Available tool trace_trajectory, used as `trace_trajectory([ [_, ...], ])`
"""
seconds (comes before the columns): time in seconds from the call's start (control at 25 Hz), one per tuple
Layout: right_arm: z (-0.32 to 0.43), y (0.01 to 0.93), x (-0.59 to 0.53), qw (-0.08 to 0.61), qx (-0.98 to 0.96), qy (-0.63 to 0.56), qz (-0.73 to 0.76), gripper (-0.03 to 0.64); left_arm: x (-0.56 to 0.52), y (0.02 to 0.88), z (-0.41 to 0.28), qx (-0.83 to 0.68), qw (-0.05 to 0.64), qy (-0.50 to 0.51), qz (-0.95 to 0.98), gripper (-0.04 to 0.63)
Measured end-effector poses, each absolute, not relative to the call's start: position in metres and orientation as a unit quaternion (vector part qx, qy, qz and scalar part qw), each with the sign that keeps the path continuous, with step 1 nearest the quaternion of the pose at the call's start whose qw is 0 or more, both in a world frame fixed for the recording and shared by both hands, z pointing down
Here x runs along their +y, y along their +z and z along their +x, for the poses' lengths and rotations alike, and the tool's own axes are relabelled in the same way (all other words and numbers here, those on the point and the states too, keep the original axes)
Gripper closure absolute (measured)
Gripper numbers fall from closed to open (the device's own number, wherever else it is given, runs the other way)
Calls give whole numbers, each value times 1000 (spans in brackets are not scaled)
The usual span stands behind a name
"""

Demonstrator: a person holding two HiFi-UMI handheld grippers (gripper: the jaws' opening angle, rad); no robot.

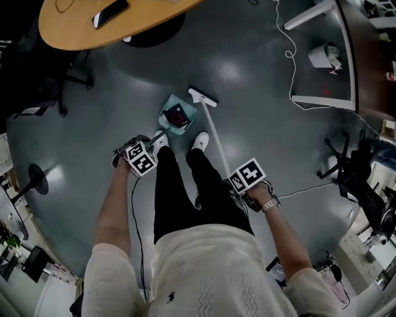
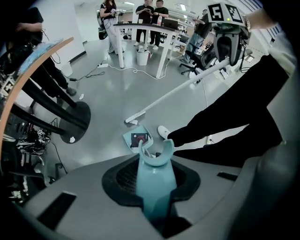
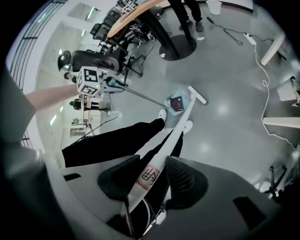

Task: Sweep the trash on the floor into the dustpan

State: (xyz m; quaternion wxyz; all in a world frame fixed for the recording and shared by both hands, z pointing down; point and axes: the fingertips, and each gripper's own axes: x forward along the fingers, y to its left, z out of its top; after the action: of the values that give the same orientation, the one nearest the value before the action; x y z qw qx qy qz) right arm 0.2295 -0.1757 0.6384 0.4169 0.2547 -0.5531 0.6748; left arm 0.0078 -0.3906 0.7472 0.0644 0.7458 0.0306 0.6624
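A teal dustpan [image 1: 177,116] rests on the grey floor just ahead of my white shoes, with a dark red-and-black piece of trash [image 1: 177,115] inside it. My left gripper [image 1: 141,158] is shut on the dustpan's teal handle [image 2: 156,176]; the pan [image 2: 136,139] lies beyond the jaws. The white broom head [image 1: 203,96] sits on the floor right of the pan, close to its rim. My right gripper [image 1: 249,179] is shut on the white broom handle [image 3: 149,177], which carries a red-framed label. From that side the dustpan [image 3: 176,103] and broom head [image 3: 197,95] lie side by side.
A round wooden table [image 1: 74,30] with a phone [image 1: 110,13] on it stands far left, its black disc base [image 2: 78,123] on the floor. A white cable [image 1: 288,54], white desk frame [image 1: 322,100], small bin [image 1: 324,56] and office chair [image 1: 354,174] are at right. People [image 2: 151,10] stand far off.
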Motion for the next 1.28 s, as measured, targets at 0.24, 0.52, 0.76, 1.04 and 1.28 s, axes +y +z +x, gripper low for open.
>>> trace_trajectory([
  [0.24,171,616,-165,413,-573,681,194,449,-390,749,13,30,63,652,755,503],
  [0.52,123,615,-154,412,-548,707,175,449,-385,749,8,30,63,653,754,503],
  [0.76,98,612,-166,401,-541,708,212,449,-386,748,6,34,67,656,751,503],
  [1.04,81,611,-174,410,-531,700,245,451,-391,747,-4,44,67,651,755,503],
  [1.28,80,614,-171,401,-526,707,252,451,-388,750,1,50,65,649,756,503],
])
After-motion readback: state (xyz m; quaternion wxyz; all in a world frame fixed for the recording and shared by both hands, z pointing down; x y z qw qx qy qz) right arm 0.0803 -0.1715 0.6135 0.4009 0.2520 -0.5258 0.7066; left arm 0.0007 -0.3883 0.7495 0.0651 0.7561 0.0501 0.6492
